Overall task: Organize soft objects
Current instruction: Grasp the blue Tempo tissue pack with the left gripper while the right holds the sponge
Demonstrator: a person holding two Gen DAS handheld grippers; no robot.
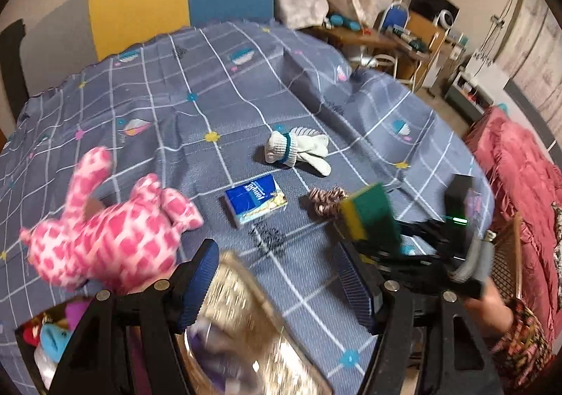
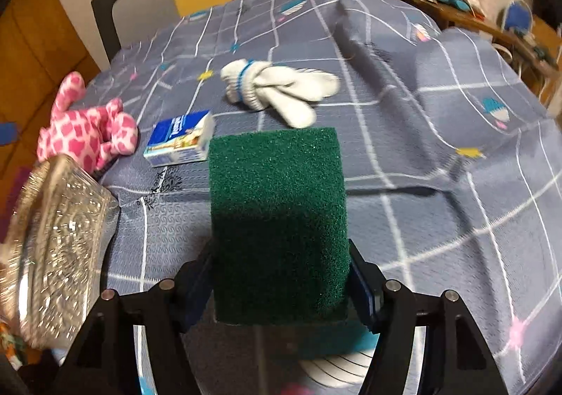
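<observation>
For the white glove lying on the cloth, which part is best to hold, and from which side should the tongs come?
Probably the ribbed cuff of the white glove, beside its blue band. It is bunched into a thick, compact roll, while the fingers lie flat and splayed on the tablecloth. Coming from above, with the jaws across the cuff, looks safest; the space around it is free.

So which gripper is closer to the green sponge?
Right. The right gripper has the green sponge clamped between its fingers. The left gripper is open, apart from it, above the clear container.

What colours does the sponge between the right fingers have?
The sponge is dark green on top with a yellow layer beneath, best seen in the left wrist view.
</observation>
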